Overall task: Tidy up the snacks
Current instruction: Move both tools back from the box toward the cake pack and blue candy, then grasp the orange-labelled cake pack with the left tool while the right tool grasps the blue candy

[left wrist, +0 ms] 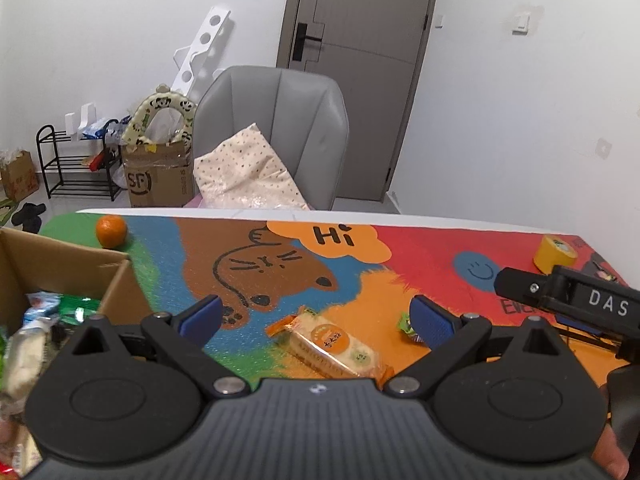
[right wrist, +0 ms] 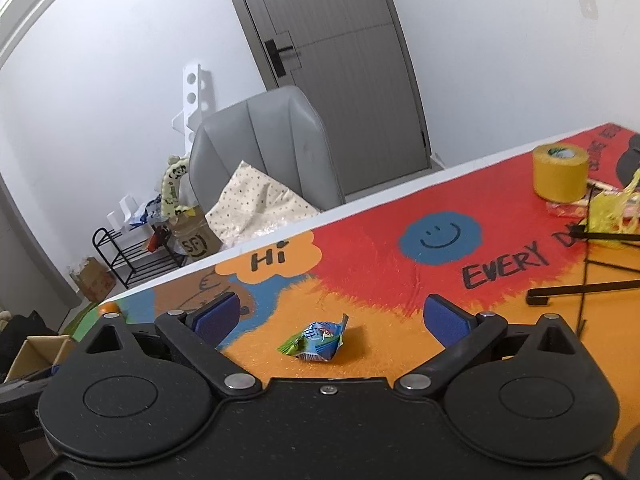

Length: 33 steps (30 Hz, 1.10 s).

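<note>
My left gripper (left wrist: 318, 318) is open and empty, just above a long cracker packet (left wrist: 332, 346) with orange ends that lies on the colourful mat between its blue pads. A cardboard box (left wrist: 116, 280) at the left holds several snack packets (left wrist: 60, 310). My right gripper (right wrist: 332, 314) is open and empty, over a small crumpled blue-green snack wrapper (right wrist: 318, 338) on the orange part of the mat. That wrapper also shows in the left wrist view (left wrist: 408, 324) beside the right pad. The right gripper's body shows at the right edge of the left wrist view; its fingers are hidden there.
An orange (left wrist: 111, 231) sits at the mat's far left corner. A yellow tape roll (right wrist: 560, 174) stands at the far right, with yellow wrappers (right wrist: 612, 212) and black rods (right wrist: 584, 290) near it. A grey chair (left wrist: 276, 128) stands behind the table edge.
</note>
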Tool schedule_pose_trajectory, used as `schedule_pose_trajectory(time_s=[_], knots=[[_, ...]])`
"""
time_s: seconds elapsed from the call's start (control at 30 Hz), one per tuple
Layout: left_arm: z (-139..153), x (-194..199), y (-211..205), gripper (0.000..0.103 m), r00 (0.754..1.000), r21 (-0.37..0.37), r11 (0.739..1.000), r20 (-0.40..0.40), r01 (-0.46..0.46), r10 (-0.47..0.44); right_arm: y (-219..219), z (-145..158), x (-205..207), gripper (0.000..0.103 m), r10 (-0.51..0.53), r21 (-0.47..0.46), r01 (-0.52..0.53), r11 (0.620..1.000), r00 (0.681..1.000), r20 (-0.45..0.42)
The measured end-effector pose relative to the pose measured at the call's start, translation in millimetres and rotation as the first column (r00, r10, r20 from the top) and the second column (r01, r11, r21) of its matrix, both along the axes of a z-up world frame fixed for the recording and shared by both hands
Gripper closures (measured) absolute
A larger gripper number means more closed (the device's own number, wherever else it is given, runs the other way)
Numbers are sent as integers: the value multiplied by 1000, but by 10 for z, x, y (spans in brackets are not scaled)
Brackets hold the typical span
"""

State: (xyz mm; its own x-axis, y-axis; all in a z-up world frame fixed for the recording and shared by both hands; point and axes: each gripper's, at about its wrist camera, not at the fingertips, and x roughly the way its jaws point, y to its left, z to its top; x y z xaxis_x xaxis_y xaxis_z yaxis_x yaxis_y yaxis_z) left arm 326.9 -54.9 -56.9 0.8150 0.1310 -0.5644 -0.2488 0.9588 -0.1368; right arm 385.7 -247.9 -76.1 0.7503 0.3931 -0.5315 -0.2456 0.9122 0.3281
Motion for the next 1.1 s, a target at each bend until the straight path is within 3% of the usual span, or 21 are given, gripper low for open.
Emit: schedule_pose_trajectory(time_s=[0.2,0.33,0.53,0.63,0.93,1.1], knots=[[-212,274,12,4,998,-7,999,-39,-40,40,69,-211,111,5,3,8,-3,1000,1000,9],[-358,419,19,4,996,11,998,-70,-56,56,57,-376,219,11,-9,7,9,1000,999,-33],[-577,557,37,4,989,7,997,-128,-70,71,-27,-454,247,11,-45,-6,45,999,998,-48],[-631,560,11,4,987,32,998,-149,-56,60,-49,-481,246,11,-46,22,48,999,997,-58],[-669,406,-5,5,983,52,998,-177,-41,50,133,-577,258,11,-16,-28,15,1000,999,-34],[-682,274,7,8,989,56,998,-141,-35,43,217,-575,240,11,11,-22,-12,1000,1000,-20]])
